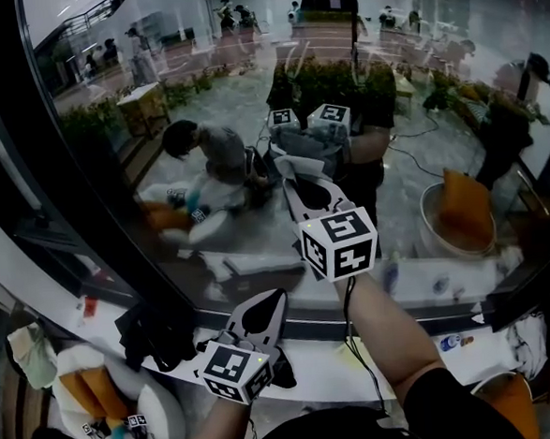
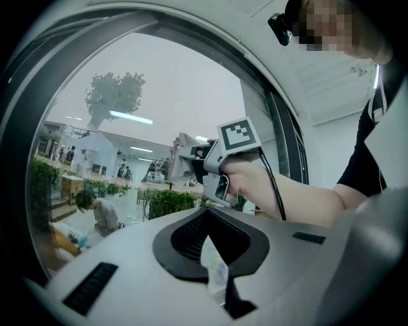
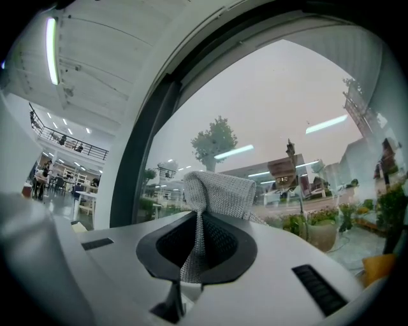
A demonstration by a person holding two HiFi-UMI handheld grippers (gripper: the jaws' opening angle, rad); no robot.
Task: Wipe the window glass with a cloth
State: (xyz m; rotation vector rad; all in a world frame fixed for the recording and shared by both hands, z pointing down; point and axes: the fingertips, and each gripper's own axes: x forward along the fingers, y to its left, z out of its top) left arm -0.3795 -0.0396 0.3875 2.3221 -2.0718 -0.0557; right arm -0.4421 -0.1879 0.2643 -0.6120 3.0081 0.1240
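Note:
The window glass point(image 1: 154, 100) fills the head view and is full of reflections. My right gripper point(image 1: 297, 173) is raised up to the pane, shut on a grey woven cloth point(image 1: 309, 149) that bunches out past its tips at the glass. In the right gripper view the cloth point(image 3: 217, 190) stands up from between the jaws of the right gripper point(image 3: 194, 219), in front of the glass point(image 3: 287, 108). My left gripper point(image 1: 263, 310) hangs lower, over the sill, shut and holding nothing. The left gripper view looks past the left gripper point(image 2: 213, 245) up at the right gripper point(image 2: 220, 159) in a hand.
A white sill point(image 1: 361, 372) runs below the pane, inside a dark window frame point(image 1: 18, 175). A black bundle point(image 1: 156, 330) lies on the sill at the left and a small bottle point(image 1: 453, 342) at the right. A black cable point(image 1: 352, 335) trails from the right gripper.

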